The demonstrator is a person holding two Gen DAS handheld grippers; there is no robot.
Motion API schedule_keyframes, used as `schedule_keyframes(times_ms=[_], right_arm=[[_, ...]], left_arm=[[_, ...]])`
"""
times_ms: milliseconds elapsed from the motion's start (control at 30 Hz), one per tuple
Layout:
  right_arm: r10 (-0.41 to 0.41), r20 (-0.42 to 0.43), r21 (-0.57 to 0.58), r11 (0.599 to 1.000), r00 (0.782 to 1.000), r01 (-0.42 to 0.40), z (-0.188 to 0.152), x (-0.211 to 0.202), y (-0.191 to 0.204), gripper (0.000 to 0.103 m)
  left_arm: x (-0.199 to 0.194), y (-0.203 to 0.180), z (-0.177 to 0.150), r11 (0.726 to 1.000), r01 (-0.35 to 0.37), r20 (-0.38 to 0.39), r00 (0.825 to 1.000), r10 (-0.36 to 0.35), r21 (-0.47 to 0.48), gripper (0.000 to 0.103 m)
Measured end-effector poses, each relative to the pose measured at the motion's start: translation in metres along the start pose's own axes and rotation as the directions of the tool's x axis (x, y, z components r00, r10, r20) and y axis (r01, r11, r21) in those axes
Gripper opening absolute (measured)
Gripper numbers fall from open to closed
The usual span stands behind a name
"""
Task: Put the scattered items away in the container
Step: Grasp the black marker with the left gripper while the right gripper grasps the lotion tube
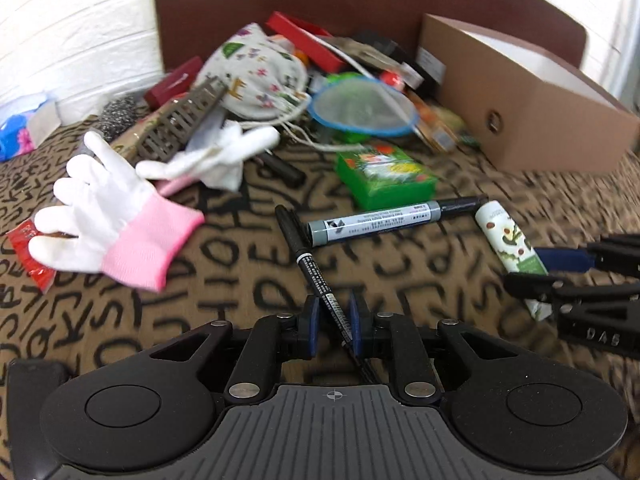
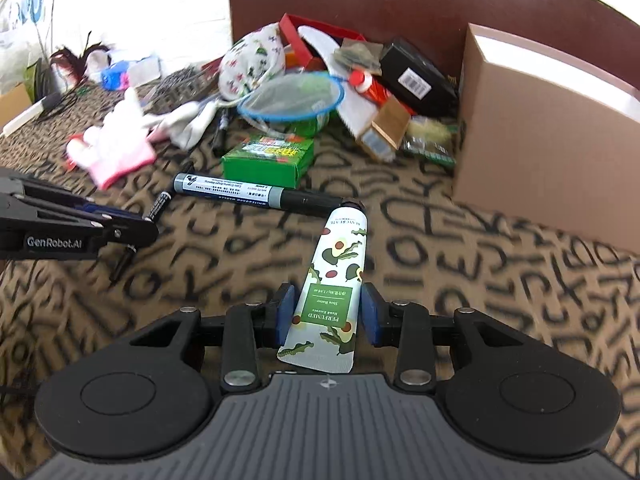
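Two handheld grippers work a cluttered, letter-patterned tabletop (image 2: 480,280) beside a brown cardboard box (image 2: 540,152). The left gripper (image 1: 335,322) has its fingers pinching a thin black pen (image 1: 310,264); the right gripper (image 2: 326,314) has its fingers flanking a hand cream tube (image 2: 332,280), contact unclear. A grey marker (image 2: 240,192), left of the box, touches the tube's cap. The pen, held near one end, may pivot and slip; the slick tube could squirt free.
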State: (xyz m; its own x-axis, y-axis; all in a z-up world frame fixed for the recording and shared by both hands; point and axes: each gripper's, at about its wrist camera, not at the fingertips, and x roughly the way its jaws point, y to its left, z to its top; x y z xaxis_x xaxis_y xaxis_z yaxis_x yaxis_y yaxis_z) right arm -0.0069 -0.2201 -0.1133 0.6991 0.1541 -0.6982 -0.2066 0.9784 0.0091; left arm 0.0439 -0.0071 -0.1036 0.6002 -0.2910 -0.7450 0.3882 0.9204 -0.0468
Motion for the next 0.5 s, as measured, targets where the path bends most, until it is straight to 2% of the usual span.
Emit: schedule_keyframes(times_ms=[100, 133, 233, 400, 467, 500], right_arm=[[0.004, -0.022, -0.016, 1.000, 1.000, -0.004, -0.012, -0.016, 0.001, 0.040], [0.003, -0.026, -0.014, 1.000, 1.000, -0.004, -0.014, -0.019, 0.000, 0.040], [-0.006, -0.020, 0.001, 1.000, 1.000, 0.006, -0.015, -0.020, 0.000, 0.041], [-0.021, 0.010, 0.027, 0.999, 1.000, 0.021, -0.008, -0.009, 0.002, 0.044], [-0.023, 0.018, 0.033, 0.999, 1.000, 0.022, -0.006, -0.004, 0.002, 0.044], [-0.024, 0.022, 0.032, 0.999, 0.999, 0.024, -0.005, -0.002, 0.002, 0.044]], left_arm=[[-0.011, -0.002, -0.009, 1.000, 0.002, -0.014, 1.000, -0.002, 0.015, 0.014], [-0.013, -0.002, -0.010, 1.000, -0.007, -0.013, 1.000, 0.007, 0.013, 0.033], [-0.009, -0.003, -0.007, 0.999, -0.053, 0.001, 0.999, 0.053, -0.005, 0.054], [0.005, -0.002, 0.003, 0.997, -0.072, 0.005, 0.997, 0.072, -0.029, 0.059], [0.010, -0.003, 0.006, 0.997, -0.076, 0.007, 0.997, 0.076, -0.028, 0.057], [0.010, -0.004, 0.007, 0.997, -0.074, 0.008, 0.997, 0.074, -0.013, 0.036]])
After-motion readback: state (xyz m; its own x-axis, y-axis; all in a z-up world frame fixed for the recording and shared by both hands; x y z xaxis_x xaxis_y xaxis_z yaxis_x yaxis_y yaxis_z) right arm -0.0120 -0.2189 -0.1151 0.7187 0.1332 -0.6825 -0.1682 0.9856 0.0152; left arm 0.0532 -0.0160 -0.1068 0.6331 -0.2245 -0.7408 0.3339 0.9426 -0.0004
